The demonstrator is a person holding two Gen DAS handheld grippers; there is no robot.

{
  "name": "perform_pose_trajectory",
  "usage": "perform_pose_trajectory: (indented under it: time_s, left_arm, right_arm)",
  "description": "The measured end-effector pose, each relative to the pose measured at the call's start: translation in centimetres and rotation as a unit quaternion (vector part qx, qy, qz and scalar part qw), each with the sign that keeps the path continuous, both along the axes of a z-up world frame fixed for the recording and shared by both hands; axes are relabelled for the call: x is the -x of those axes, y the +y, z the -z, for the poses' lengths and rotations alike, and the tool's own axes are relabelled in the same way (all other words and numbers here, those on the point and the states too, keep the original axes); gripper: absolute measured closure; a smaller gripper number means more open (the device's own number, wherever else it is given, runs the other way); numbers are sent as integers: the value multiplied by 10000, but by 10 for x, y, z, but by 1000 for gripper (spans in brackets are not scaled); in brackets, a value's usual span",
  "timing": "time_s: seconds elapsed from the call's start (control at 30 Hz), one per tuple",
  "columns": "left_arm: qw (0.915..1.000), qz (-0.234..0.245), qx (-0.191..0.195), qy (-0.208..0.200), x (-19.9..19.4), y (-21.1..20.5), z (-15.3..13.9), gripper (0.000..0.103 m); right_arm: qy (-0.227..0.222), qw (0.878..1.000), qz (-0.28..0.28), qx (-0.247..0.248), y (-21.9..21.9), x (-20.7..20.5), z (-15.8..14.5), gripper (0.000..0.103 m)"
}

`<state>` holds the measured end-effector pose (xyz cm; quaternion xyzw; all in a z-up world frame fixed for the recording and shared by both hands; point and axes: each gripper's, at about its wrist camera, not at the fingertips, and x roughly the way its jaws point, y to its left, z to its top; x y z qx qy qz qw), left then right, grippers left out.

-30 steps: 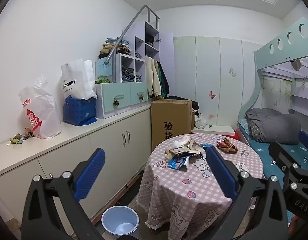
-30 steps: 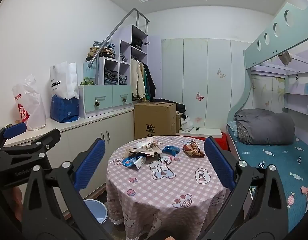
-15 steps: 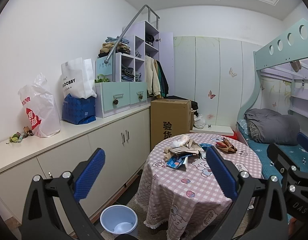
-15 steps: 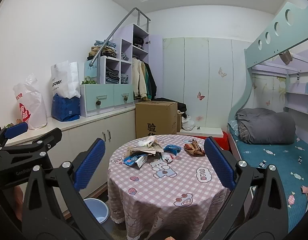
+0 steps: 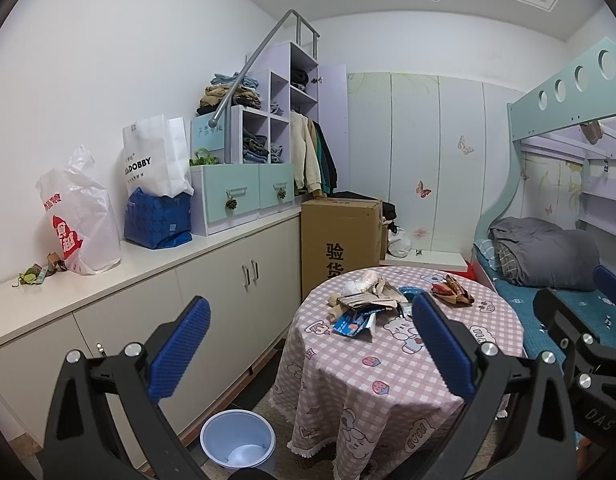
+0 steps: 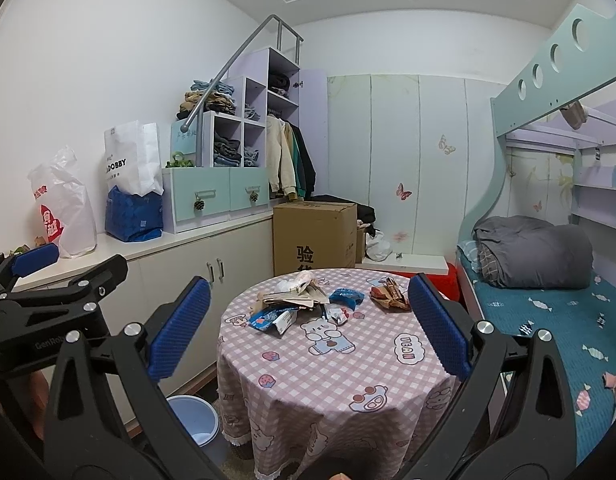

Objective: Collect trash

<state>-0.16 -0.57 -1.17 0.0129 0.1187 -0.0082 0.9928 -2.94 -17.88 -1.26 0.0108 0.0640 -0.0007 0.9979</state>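
Observation:
A heap of trash lies on the far half of a round table with a pink checked cloth (image 6: pixel 340 364): crumpled paper and cardboard (image 6: pixel 295 294), a blue wrapper (image 6: pixel 269 316), another blue packet (image 6: pixel 348 296) and a brown wrapper (image 6: pixel 390 298). The heap also shows in the left wrist view (image 5: pixel 364 308). A pale blue bin (image 5: pixel 237 444) stands on the floor left of the table, also in the right wrist view (image 6: pixel 195 420). My left gripper (image 5: pixel 308 348) and right gripper (image 6: pixel 308 340) are both open and empty, held well short of the table.
A long white cabinet (image 5: pixel 211 280) runs along the left wall with bags (image 5: pixel 155 196) and drawers on top. A cardboard box (image 5: pixel 340 240) stands behind the table. A bunk bed (image 6: pixel 548 300) with a grey quilt is on the right.
Both grippers have drifted slightly; the table sits a little more to the right in both views. Both stay open and empty.

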Motion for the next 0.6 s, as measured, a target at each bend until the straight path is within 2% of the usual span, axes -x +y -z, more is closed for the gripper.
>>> perform_pose_trajectory:
  time_s: [0.6]
  left_arm:
    - [10000, 16, 7, 5, 1, 0, -5, 4]
  right_arm:
    - [17, 10000, -8, 2, 0, 0, 0, 6]
